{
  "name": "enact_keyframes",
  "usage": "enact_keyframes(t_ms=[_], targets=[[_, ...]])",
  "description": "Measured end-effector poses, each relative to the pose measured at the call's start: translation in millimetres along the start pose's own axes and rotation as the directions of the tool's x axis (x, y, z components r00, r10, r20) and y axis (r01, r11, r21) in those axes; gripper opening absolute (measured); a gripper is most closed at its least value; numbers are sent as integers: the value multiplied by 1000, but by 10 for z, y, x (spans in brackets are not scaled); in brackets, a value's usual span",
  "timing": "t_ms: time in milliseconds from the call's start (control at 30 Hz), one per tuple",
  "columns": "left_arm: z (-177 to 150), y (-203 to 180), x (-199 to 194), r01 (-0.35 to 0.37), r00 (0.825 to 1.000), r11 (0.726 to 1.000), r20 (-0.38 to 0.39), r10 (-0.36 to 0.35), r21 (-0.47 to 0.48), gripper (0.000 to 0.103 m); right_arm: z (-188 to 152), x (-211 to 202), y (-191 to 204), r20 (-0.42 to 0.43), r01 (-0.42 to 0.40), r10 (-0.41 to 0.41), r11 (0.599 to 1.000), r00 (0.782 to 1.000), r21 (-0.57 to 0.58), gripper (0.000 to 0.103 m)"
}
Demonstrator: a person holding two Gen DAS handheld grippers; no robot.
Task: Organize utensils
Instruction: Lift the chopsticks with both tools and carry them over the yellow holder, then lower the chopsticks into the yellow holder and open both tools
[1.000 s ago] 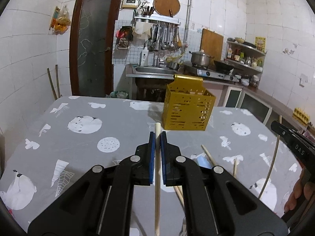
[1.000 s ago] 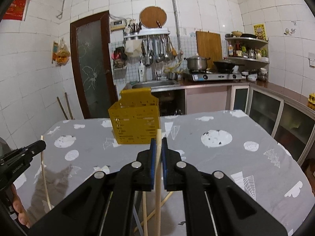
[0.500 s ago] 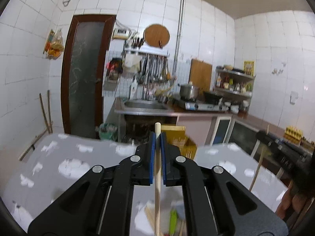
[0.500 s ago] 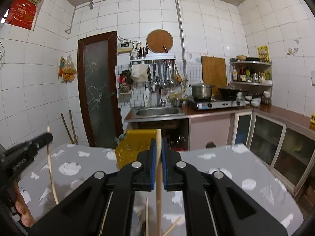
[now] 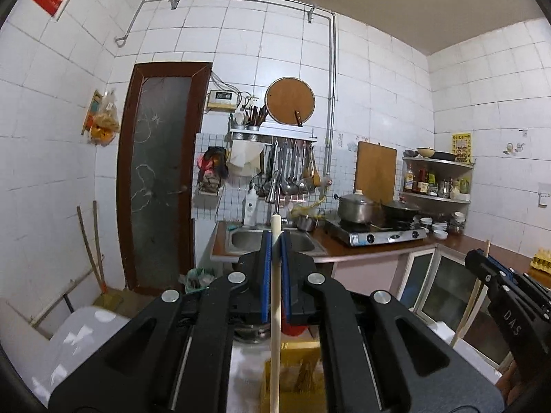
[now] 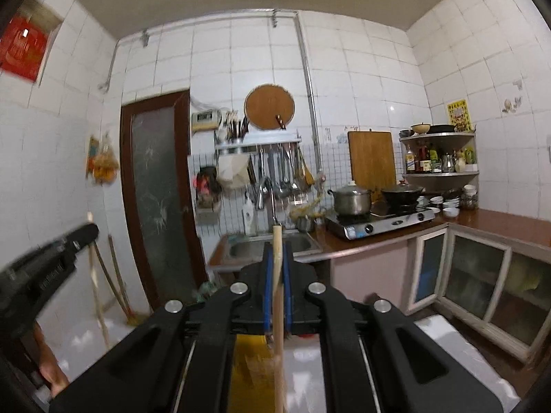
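My left gripper (image 5: pixel 274 241) is shut on a pale wooden chopstick (image 5: pixel 274 309) that runs upright between its blue pads. My right gripper (image 6: pixel 277 253) is shut on a second wooden chopstick (image 6: pixel 277 296). Both are raised high above the table and look at the kitchen wall. The yellow perforated utensil basket (image 5: pixel 292 375) shows blurred low in the left wrist view, just under the chopstick; it also shows in the right wrist view (image 6: pixel 249 368) below the fingers. The right gripper appears at the left view's right edge (image 5: pixel 482 261), the left gripper at the right view's left edge (image 6: pixel 86 232).
The grey patterned tablecloth (image 6: pixel 458 354) shows only at the bottom edges. Behind stand a sink counter (image 5: pixel 272 241), a gas stove with a pot (image 5: pixel 354 206), hanging ladles, a corner shelf (image 5: pixel 437 179) and a brown door (image 5: pixel 158 179).
Both grippers have risen and tilted upward with their chopsticks; the table and loose utensils have dropped out of view and the basket now sits at the bottom edge.
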State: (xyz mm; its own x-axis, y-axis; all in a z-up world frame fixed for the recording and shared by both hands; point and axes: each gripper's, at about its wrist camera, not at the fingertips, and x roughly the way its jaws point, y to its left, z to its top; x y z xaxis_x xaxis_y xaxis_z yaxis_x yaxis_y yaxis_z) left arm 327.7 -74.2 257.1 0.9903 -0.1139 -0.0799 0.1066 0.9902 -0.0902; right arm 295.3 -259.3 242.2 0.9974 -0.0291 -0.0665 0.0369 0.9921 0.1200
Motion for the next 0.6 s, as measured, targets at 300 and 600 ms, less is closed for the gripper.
enact_keyframes(t_ms=[300, 600], targets=[[-236, -104, 894, 29, 1000, 1000, -9, -29, -9, 4, -220, 706, -41, 65, -9, 6, 999, 998, 38, 6], [-910, -117, 1481, 6, 996, 1000, -86, -4, 26, 4, -772, 1208, -58, -19, -25, 26, 999, 999, 32, 6]])
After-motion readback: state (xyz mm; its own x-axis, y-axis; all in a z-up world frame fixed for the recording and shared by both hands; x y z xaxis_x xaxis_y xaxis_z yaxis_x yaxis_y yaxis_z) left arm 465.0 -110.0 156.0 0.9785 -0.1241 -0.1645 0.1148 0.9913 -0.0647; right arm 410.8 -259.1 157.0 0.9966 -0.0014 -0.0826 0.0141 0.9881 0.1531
